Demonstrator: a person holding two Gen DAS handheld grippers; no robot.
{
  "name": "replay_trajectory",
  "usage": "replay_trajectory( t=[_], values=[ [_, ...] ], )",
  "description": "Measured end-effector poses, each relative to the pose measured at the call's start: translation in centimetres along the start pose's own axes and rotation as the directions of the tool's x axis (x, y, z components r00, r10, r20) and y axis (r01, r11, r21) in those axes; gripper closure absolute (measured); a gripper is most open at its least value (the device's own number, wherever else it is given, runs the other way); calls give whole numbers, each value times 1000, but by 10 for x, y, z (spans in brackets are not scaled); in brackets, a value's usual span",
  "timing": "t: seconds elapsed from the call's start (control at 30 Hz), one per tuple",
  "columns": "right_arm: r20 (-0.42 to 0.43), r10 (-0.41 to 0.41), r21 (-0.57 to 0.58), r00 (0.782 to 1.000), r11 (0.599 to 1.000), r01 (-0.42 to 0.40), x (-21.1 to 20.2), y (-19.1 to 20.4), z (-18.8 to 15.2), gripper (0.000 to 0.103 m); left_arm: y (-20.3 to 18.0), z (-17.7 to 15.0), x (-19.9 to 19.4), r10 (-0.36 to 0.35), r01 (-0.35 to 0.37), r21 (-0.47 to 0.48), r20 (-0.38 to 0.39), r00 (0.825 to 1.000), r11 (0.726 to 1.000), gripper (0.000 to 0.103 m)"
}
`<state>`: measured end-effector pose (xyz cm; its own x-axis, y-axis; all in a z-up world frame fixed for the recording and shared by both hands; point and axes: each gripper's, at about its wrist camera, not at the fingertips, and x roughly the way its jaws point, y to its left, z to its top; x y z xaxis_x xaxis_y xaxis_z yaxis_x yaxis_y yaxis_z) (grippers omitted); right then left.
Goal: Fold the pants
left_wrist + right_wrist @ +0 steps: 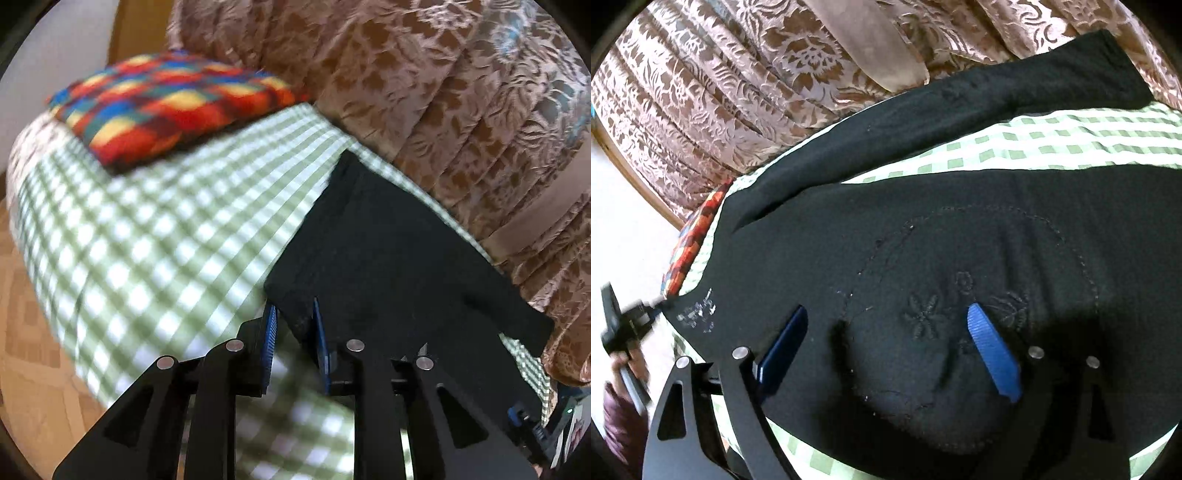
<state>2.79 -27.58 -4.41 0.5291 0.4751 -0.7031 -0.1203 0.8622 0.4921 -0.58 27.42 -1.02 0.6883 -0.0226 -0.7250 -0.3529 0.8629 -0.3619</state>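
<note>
Pants [923, 229] spread on checked bed [166, 221] – early fold stage. Left gripper [293, 332] jaws near-closed, pinching hem corner. Right gripper [886, 325] jaws wide over embroidered seat, holding nothing. Next: grip w/ right, carry leg across.

Open bed to one side, curtain crowding the other

The checked bedsheet [140, 229] lies bare between the black pants [388, 266] and the patchwork cushion [166, 107]; the patterned curtain [461, 110] hangs close along the pants' far edge, leaving little room there.
</note>
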Motion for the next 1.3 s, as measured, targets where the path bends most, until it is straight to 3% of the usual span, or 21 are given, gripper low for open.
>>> replay_trajectory(
  t=[0.07,0.1,0.17,0.23,0.27,0.37,0.43,0.47,0.5,0.6,0.73,0.87,0.93,1.13,1.17,1.2,1.3],
  values=[
    [-3,4,-3,1000,1000,-4,0,0,0,14,-9,22,5,15,-15,-1,7,1000,1000,74],
    [-3,8,-2,1000,1000,-8,0,-1,1,14,-12,37,14,62,-62,0,-41,997,998,69],
    [2,14,-1,1000,1000,-14,-1,-3,-1,14,-9,51,29,118,-119,3,-120,986,993,69],
    [9,16,-2,1000,1000,-16,-1,-4,-1,14,2,47,33,202,-199,33,-151,968,979,69],
    [12,14,-8,1000,1000,-14,-1,-3,-2,13,13,42,31,208,-208,20,-160,965,978,69],
    [5,5,-33,1000,999,-5,2,2,-2,7,33,39,24,114,-125,-85,-129,985,988,69],
    [-13,-13,-56,1000,998,13,4,7,-1,6,29,44,33,45,-60,-118,-122,992,991,60],
    [-21,-17,-64,1000,998,16,5,7,0,5,24,51,40,-6,-9,-128,-118,993,992,48],
    [-25,-17,-65,1000,998,15,5,7,0,5,16,61,49,-48,32,-137,-110,993,990,43],
    [-30,-8,-43,1000,999,6,5,4,2,5,-8,99,79,-132,119,-128,-97,987,985,41],
    [-37,-26,-40,999,999,25,7,7,3,4,-36,151,127,-184,167,-132,-122,975,977,41],
    [-54,-45,-46,998,998,42,10,10,5,2,-50,185,192,-162,131,-146,-226,961,981,41],
    [-60,-51,-47,997,998,48,11,10,6,2,-52,194,216,-133,98,-144,-261,956,985,41],
    [-77,-75,-61,994,996,70,14,13,7,2,-54,209,271,-136,74,-191,-334,933,979,41],
    [-79,-81,-65,994,995,76,15,14,7,2,-56,211,276,-145,85,-186,-336,931,979,42],
    [-81,-87,-71,993,994,81,16,16,7,2,-61,213,277,-119,70,-161,-319,940,984,60],
    [-83,-106,-85,991,992,99,18,17,6,2,-73,219,263,-98,79,-90,-225,970,993,95]
  ],
)
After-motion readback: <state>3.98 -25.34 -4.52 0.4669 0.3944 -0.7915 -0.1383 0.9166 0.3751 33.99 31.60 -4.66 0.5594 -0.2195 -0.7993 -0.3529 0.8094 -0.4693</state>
